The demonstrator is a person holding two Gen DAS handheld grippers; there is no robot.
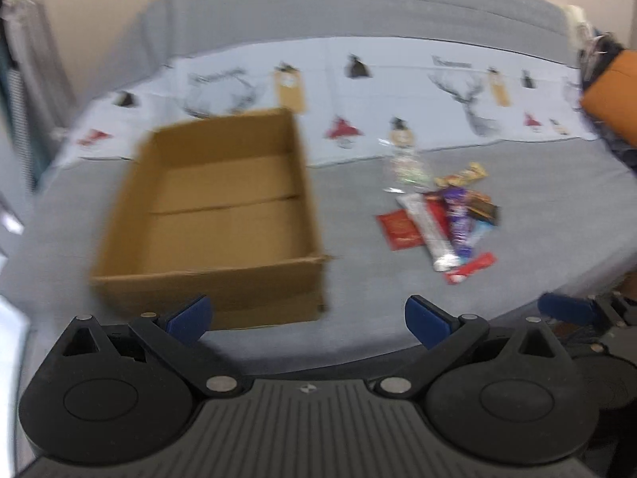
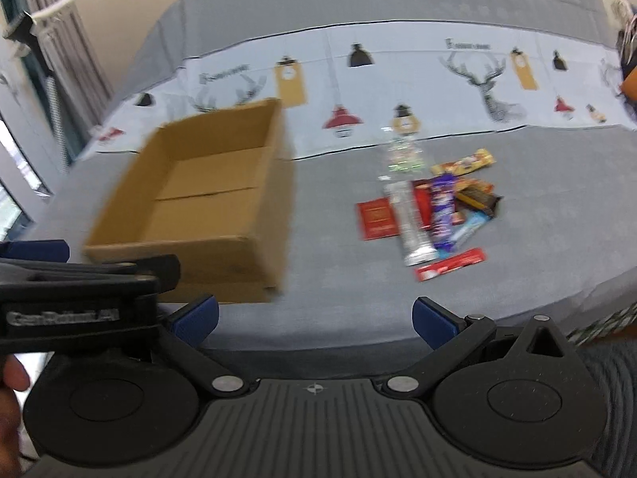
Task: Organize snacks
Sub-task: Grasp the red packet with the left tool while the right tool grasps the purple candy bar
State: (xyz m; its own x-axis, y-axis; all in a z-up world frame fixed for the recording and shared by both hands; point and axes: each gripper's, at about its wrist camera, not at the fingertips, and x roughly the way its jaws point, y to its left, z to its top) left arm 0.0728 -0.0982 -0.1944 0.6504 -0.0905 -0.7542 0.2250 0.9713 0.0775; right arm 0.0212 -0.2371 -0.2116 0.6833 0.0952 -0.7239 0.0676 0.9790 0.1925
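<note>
An open brown cardboard box (image 1: 223, 215) is sitting on a grey bed cover (image 1: 537, 207), on the left side of the scene, and nothing is showing inside it. To its right, well apart from it, a small heap of wrapped snacks (image 1: 442, 219) is lying on the same cover. In that heap a flat red square packet (image 1: 400, 226) is lying at the left edge, a long silver stick pack (image 1: 428, 231) is lying just beside it, a purple wrapped bar (image 1: 458, 215) is resting to the right of that, and a slim red stick packet (image 1: 469, 267) is lying nearest. A clear crinkled bag (image 1: 404, 165) is sitting at the far end of the heap. Beyond them a pale printed sheet with deer and lamp drawings (image 1: 398, 79) is stretching across the far part of the bed.

The left gripper (image 1: 306, 318) is hovering at the near edge of the bed, facing the box's near right corner, its blue-padded jaws standing wide apart with nothing between them. The right gripper (image 2: 314, 318) is hovering alongside, its jaws likewise spread wide and holding nothing. Both views are blurred.
</note>
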